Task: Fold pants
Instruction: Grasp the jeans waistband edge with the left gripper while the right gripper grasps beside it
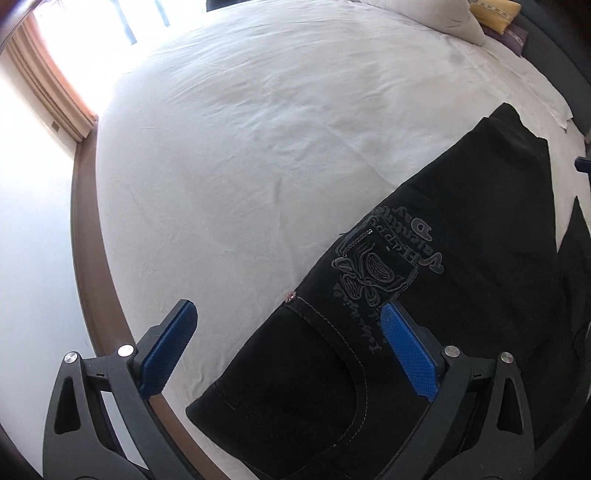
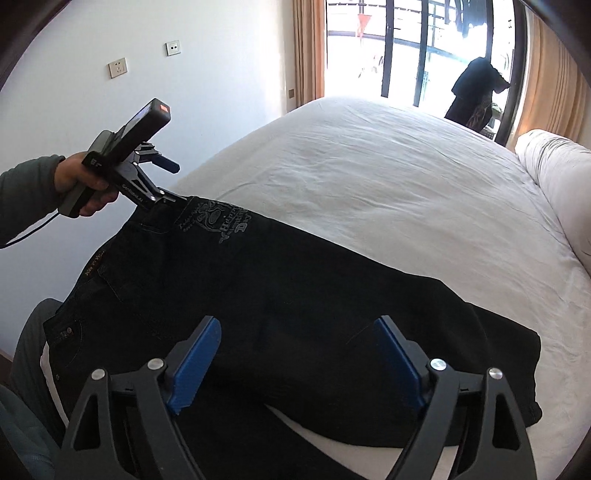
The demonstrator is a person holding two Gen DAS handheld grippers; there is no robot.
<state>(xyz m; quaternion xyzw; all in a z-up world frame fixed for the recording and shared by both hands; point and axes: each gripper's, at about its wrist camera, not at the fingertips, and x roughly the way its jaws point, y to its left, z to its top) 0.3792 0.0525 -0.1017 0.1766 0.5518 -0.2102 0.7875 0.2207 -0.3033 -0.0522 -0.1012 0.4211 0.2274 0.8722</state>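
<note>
Black pants (image 1: 461,258) with grey embroidered lettering lie spread on the white bed sheet (image 1: 258,129); they also show in the right wrist view (image 2: 295,295). My left gripper (image 1: 288,314) is open, its blue pads wide apart over the waist end near the bed's edge. In the right wrist view the left gripper (image 2: 173,182) shows open at the waistband corner, one finger touching the cloth. My right gripper (image 2: 297,330) is open above the pants' legs, empty.
White pillows (image 2: 554,173) lie along the bed's right side. A yellow cushion (image 1: 495,14) sits at the head. A wooden bed frame edge (image 1: 88,240) runs on the left. A glass balcony door (image 2: 406,44) and dark clothes (image 2: 476,92) stand beyond the bed.
</note>
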